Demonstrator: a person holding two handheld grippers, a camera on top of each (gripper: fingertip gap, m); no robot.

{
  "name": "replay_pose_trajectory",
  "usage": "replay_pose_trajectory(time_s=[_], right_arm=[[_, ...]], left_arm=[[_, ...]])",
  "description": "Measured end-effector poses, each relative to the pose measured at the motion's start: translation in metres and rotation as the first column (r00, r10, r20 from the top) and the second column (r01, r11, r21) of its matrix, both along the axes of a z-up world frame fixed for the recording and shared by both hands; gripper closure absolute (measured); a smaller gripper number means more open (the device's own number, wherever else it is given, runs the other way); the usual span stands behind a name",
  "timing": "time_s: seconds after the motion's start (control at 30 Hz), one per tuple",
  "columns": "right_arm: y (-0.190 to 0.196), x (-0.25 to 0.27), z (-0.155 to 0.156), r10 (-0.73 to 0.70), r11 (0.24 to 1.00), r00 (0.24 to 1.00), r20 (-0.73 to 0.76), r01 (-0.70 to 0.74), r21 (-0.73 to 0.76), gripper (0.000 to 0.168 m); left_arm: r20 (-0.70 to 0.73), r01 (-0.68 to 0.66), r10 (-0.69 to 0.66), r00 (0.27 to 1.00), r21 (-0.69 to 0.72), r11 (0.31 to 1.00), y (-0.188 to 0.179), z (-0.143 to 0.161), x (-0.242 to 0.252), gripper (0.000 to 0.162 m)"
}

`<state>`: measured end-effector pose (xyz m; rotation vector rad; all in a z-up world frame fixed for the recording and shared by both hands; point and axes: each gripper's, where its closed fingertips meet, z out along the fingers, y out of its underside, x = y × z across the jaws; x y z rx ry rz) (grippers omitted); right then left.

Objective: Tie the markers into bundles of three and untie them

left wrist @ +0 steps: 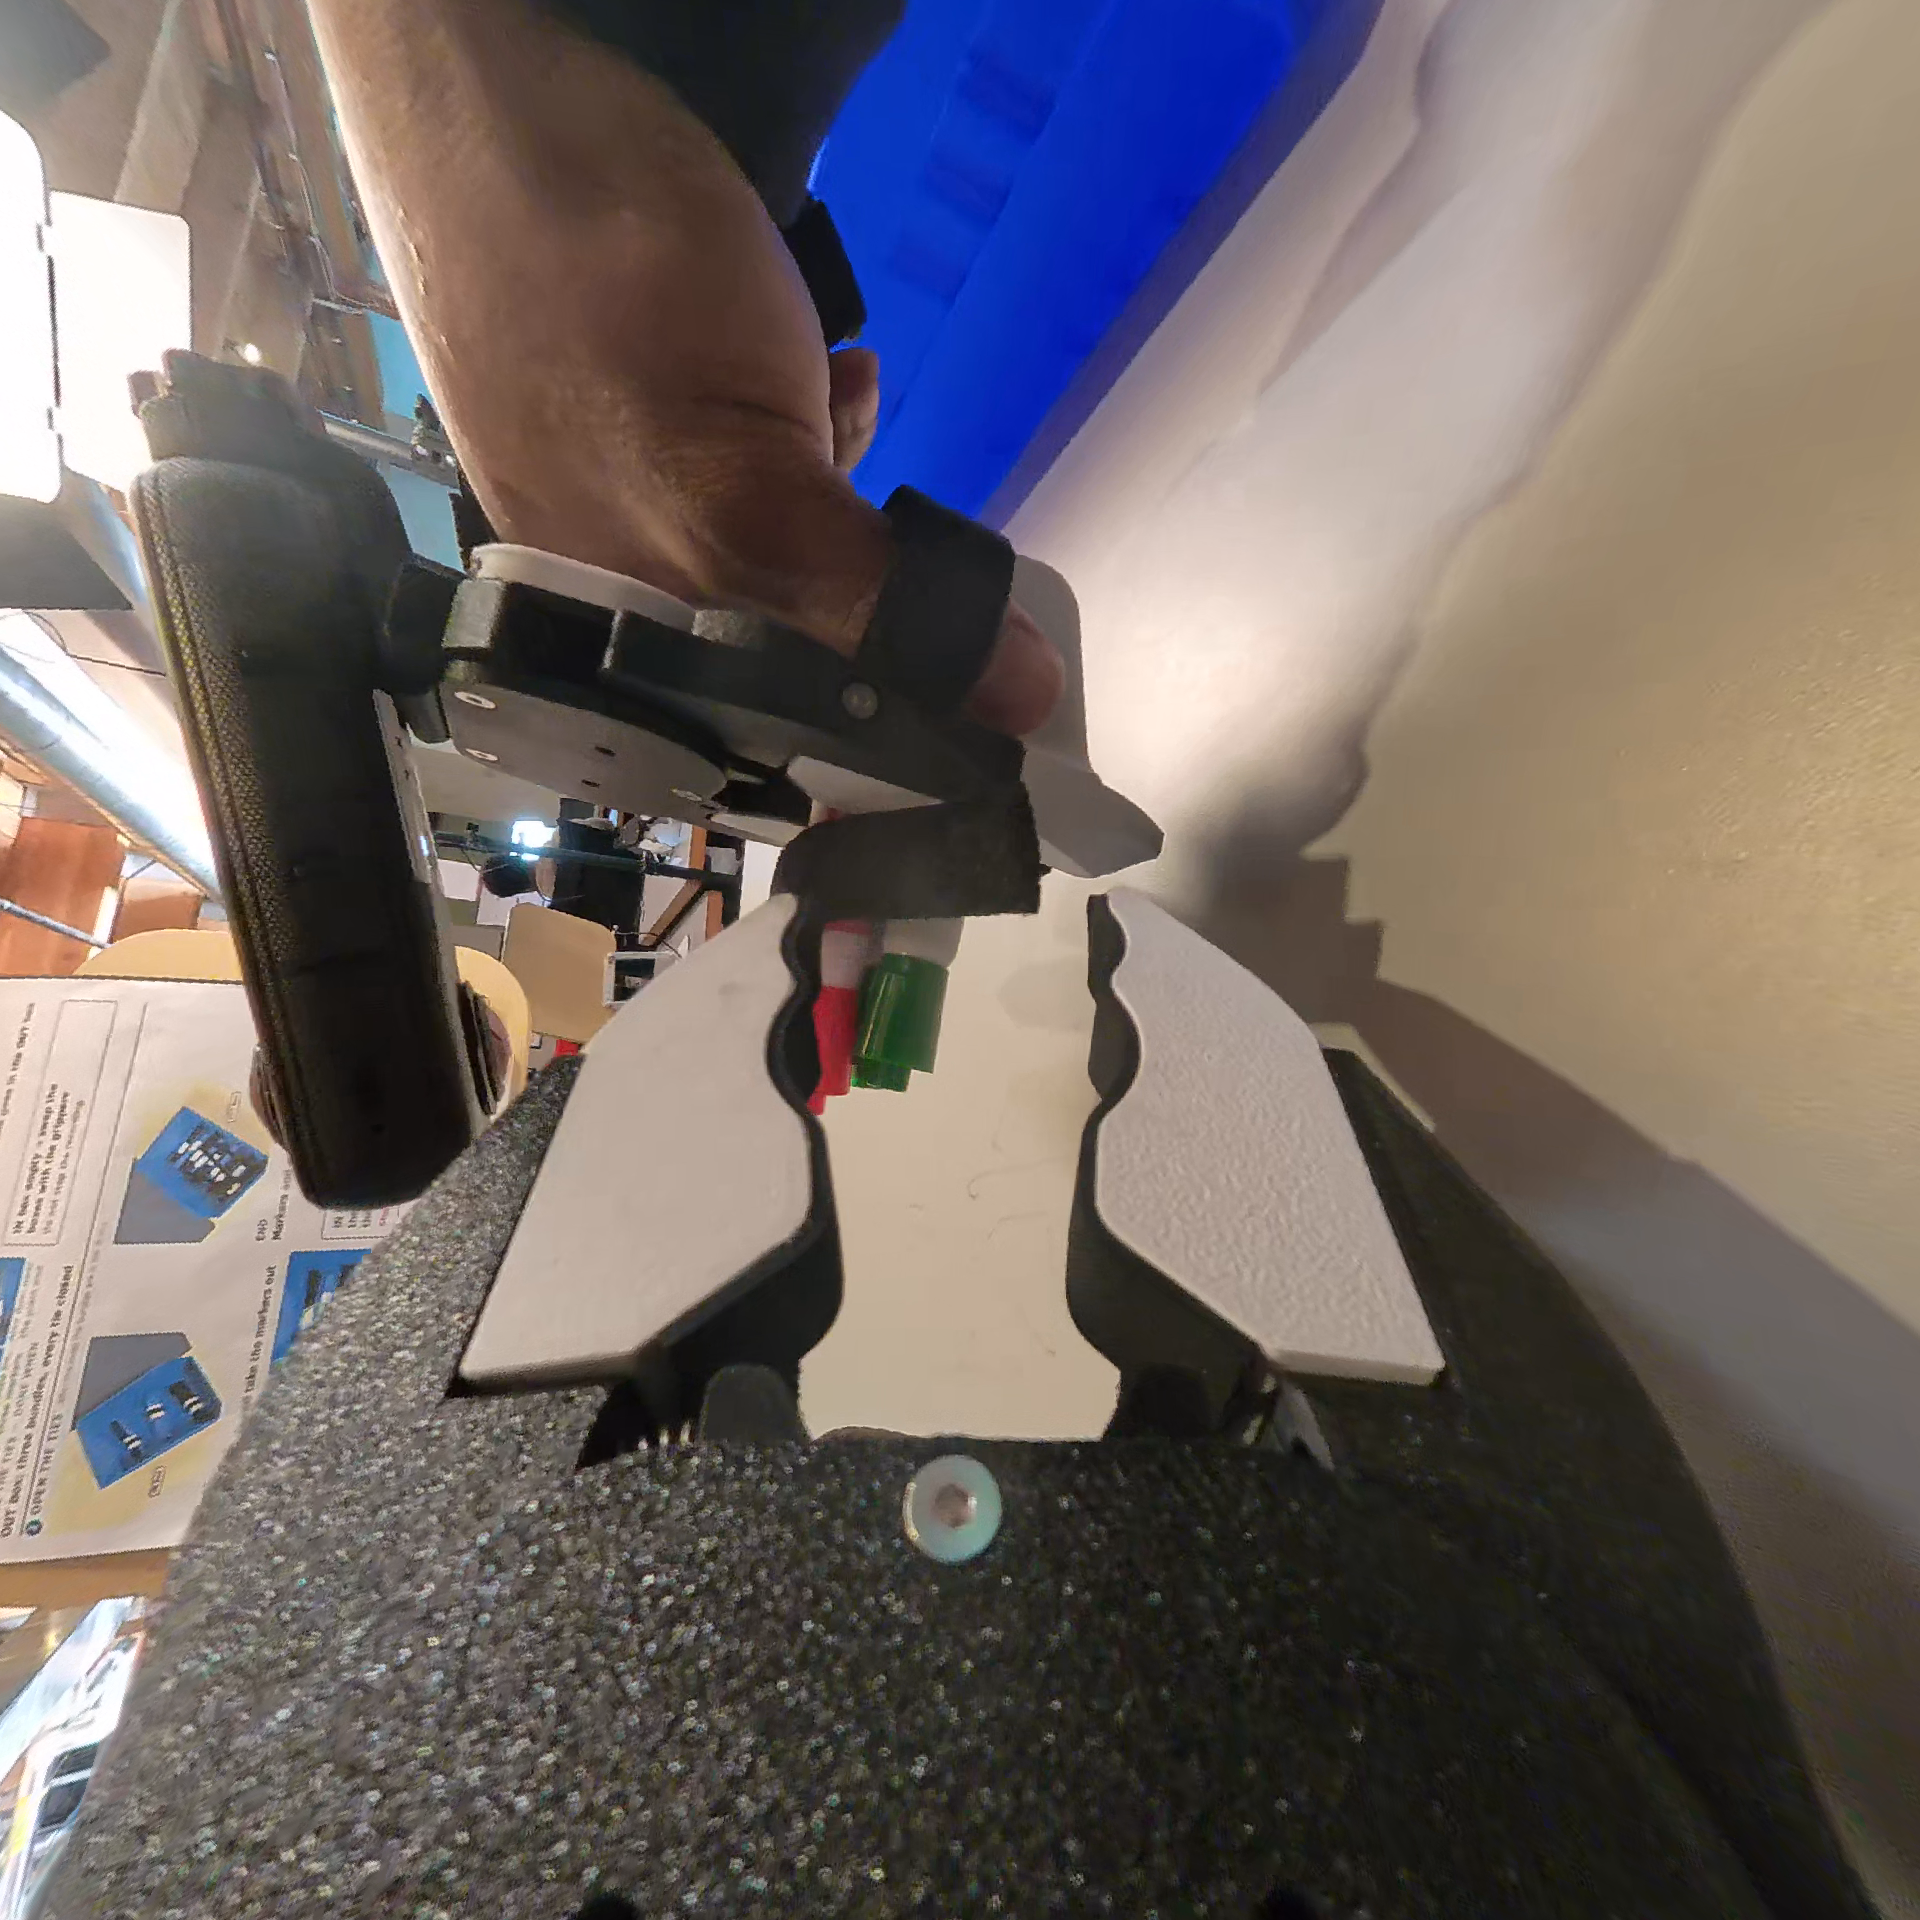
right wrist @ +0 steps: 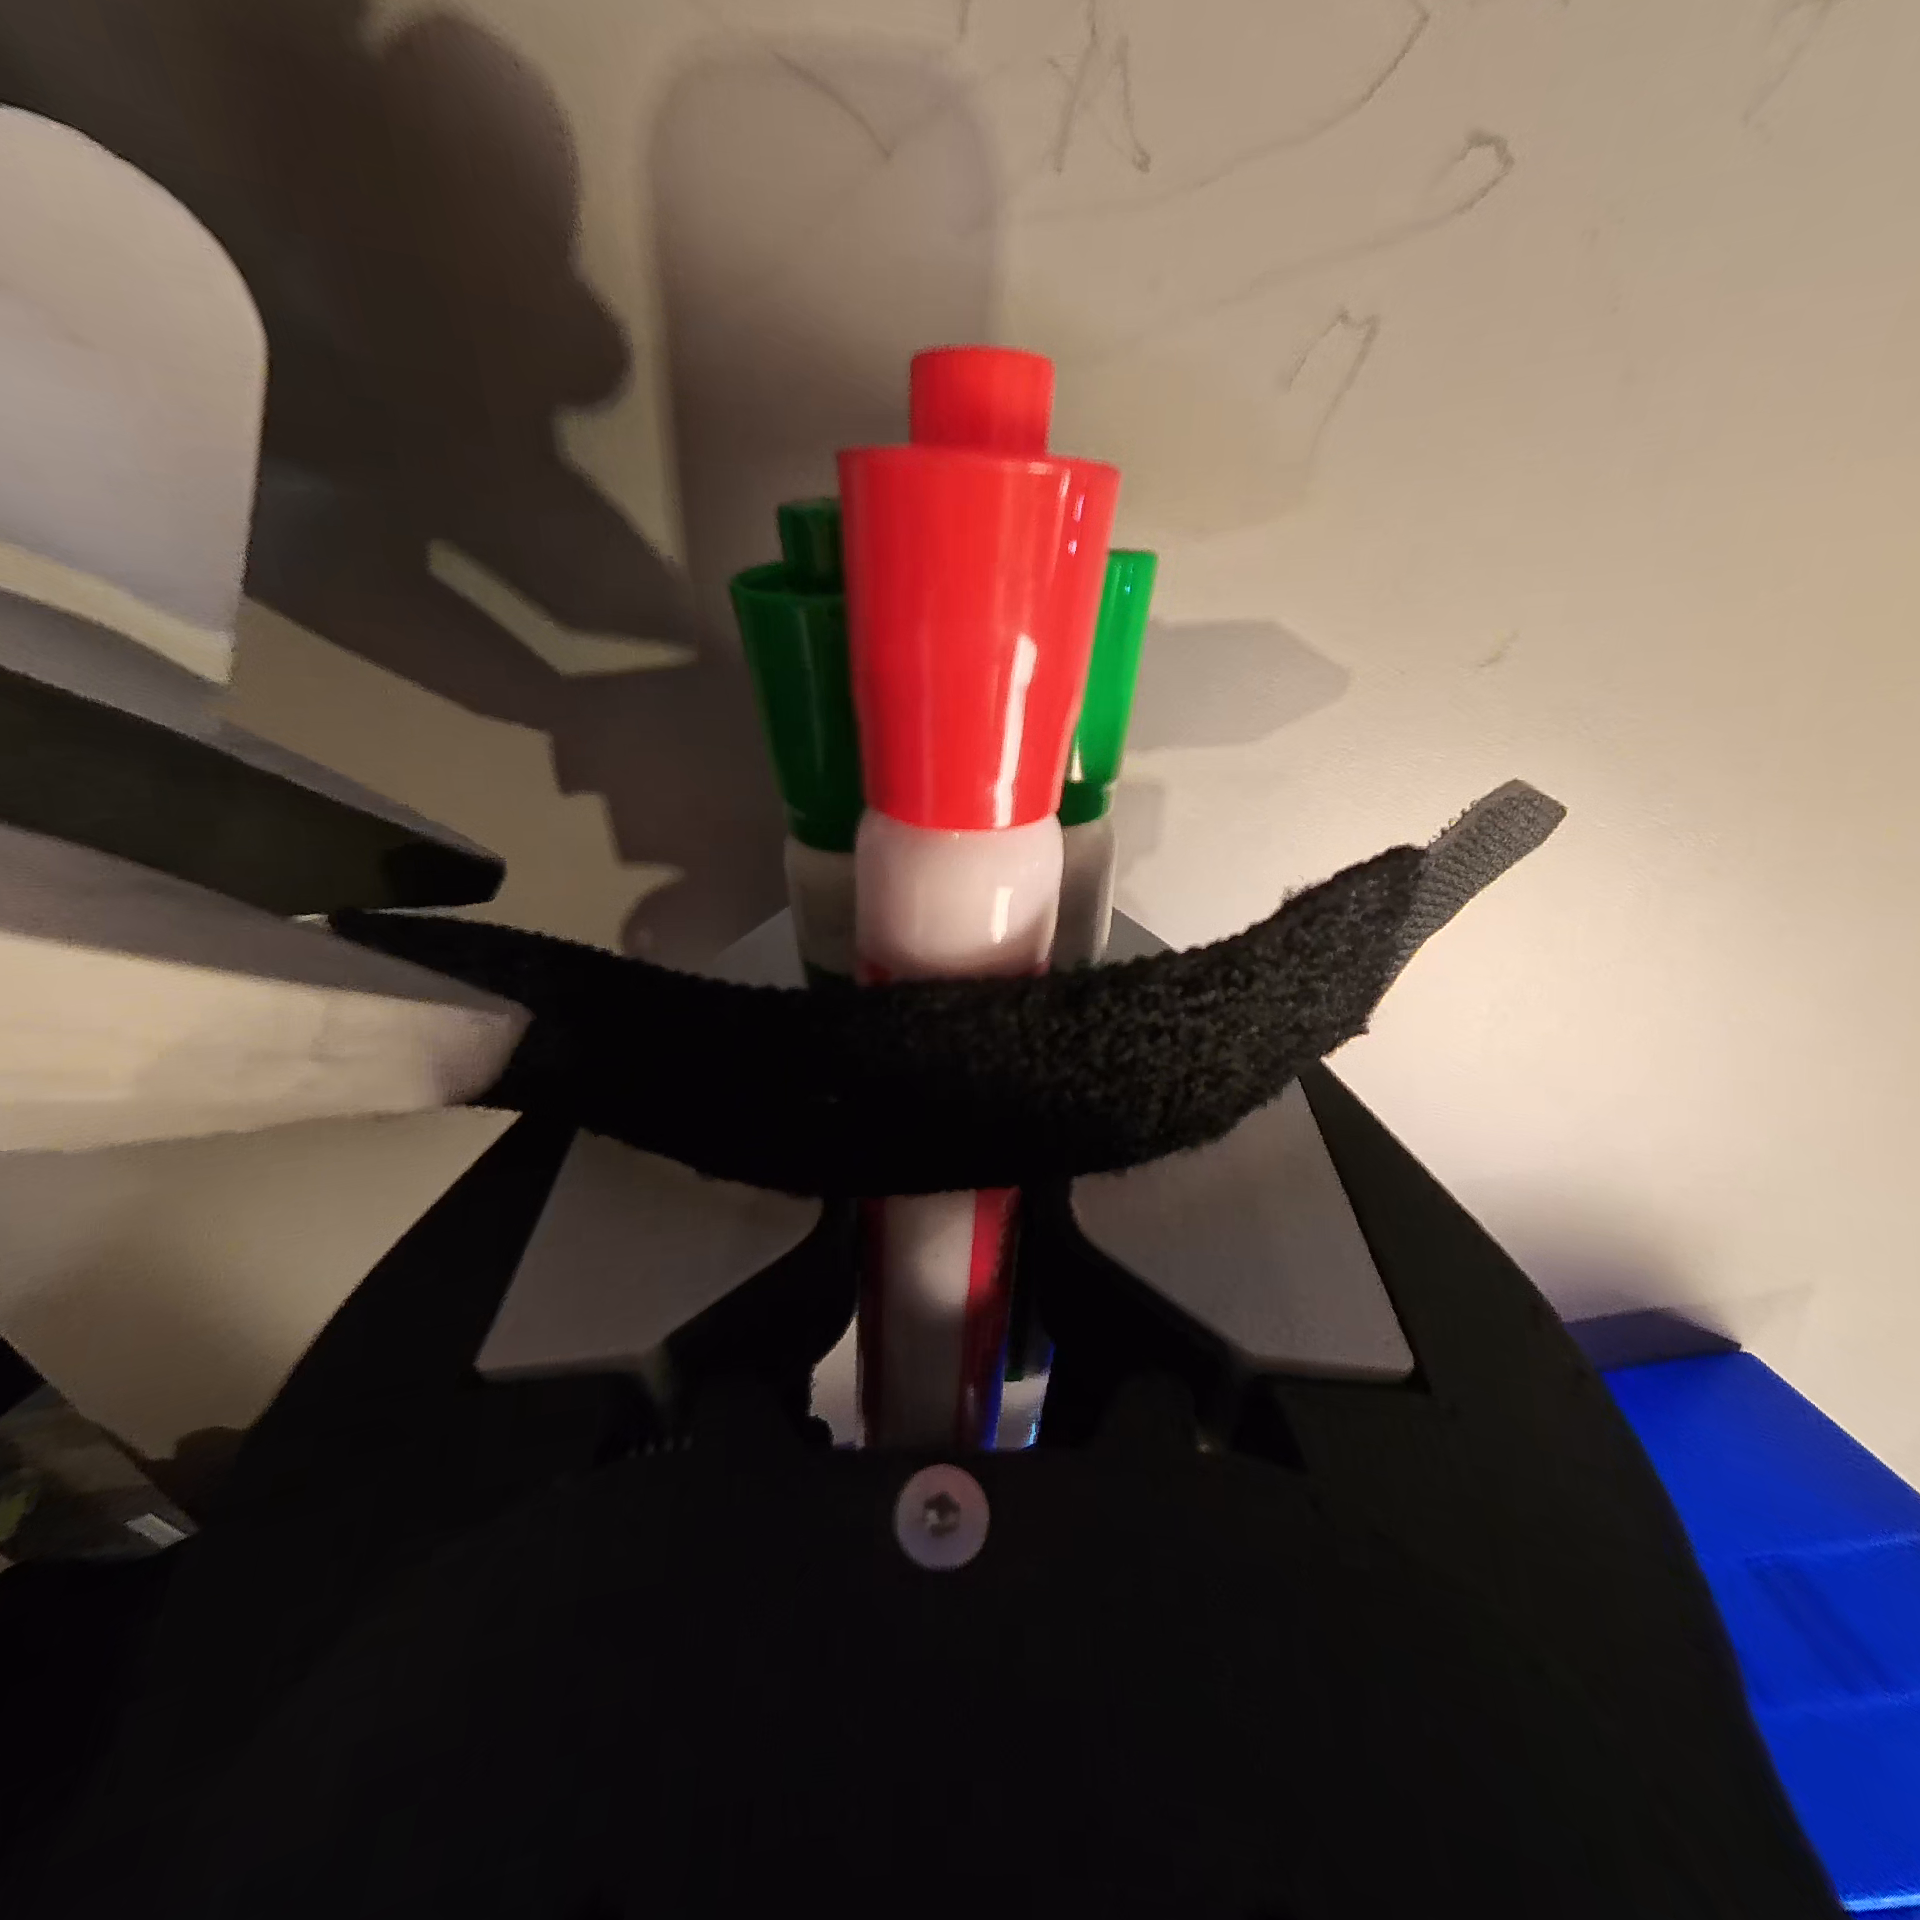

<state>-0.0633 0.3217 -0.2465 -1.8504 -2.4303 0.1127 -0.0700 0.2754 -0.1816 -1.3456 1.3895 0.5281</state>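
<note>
My right gripper [right wrist: 956, 940] is shut on a bundle of three markers: one with a red cap [right wrist: 966, 644] in front and two with green caps [right wrist: 795, 707] behind. A black hook-and-loop strap [right wrist: 935, 1049] lies loosely across the bundle, its right end sticking up free. In the left wrist view the right gripper [left wrist: 1081, 800] hangs ahead with the markers [left wrist: 894, 1023] pointing down and the strap [left wrist: 914, 857] around them. My left gripper [left wrist: 945, 935] is open, its fingertips just below the strap. Its fingers [right wrist: 260, 1039] reach the strap's left end.
A person's hand and forearm [left wrist: 623, 364] hold the right gripper. A blue bin [left wrist: 1039, 229] stands behind it and shows at the lower right of the right wrist view [right wrist: 1787, 1558]. A pale scribbled tabletop [right wrist: 1558, 416] lies under the markers. A printed instruction sheet [left wrist: 114, 1299] lies at left.
</note>
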Motion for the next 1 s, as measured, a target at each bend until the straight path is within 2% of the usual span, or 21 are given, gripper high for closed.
replay_pose_trajectory(time_s=[0.23,0.37,0.43,0.53,0.6,0.67,0.73,0.8,0.87,1.0], right_arm=[[-0.001,0.0,0.001,0.007,1.0,1.0,-0.002,-0.007,0.002,0.128],[-0.001,0.0,0.002,0.006,1.0,1.0,-0.006,-0.006,0.004,0.128],[0.0,0.0,0.003,0.006,1.0,1.0,-0.008,-0.006,0.006,0.128],[0.0,0.0,0.003,0.006,1.0,1.0,-0.011,-0.006,0.008,0.128],[-0.001,0.0,0.004,0.007,1.0,1.0,-0.012,-0.006,0.01,0.128],[-0.001,-0.001,0.004,0.009,1.0,1.0,-0.011,-0.009,0.011,0.128],[-0.002,-0.001,0.004,0.012,1.0,1.0,-0.01,-0.012,0.016,0.128],[-0.003,-0.002,0.004,0.016,1.0,1.0,-0.011,-0.015,0.019,0.128],[-0.004,-0.002,0.005,0.019,1.0,1.0,-0.012,-0.018,0.022,0.128],[-0.006,-0.003,0.006,0.027,0.999,1.0,-0.013,-0.026,0.03,0.128]], left_arm=[[0.008,0.051,-0.051,0.999,-0.013,0.999,-0.003,-0.001,-0.003,0.105],[0.169,0.226,-0.213,0.962,-0.057,0.972,-0.019,0.005,-0.009,0.106],[0.335,0.274,-0.234,0.913,-0.077,0.959,-0.02,0.014,-0.02,0.105],[0.652,0.344,-0.155,0.742,-0.171,0.923,-0.011,0.029,-0.037,0.099],[0.8,0.392,-0.038,0.598,-0.251,0.885,0.0,0.036,-0.044,0.087],[0.883,0.444,0.074,0.464,-0.304,0.843,0.01,0.043,-0.045,0.077],[0.91,0.489,0.163,0.38,-0.347,0.8,0.018,0.048,-0.041,0.068],[0.911,0.527,0.225,0.345,-0.387,0.757,0.024,0.049,-0.034,0.06],[0.899,0.533,0.268,0.346,-0.424,0.733,0.031,0.046,-0.029,0.058],[0.864,0.494,0.297,0.408,-0.482,0.724,0.042,0.035,-0.023,0.058]])
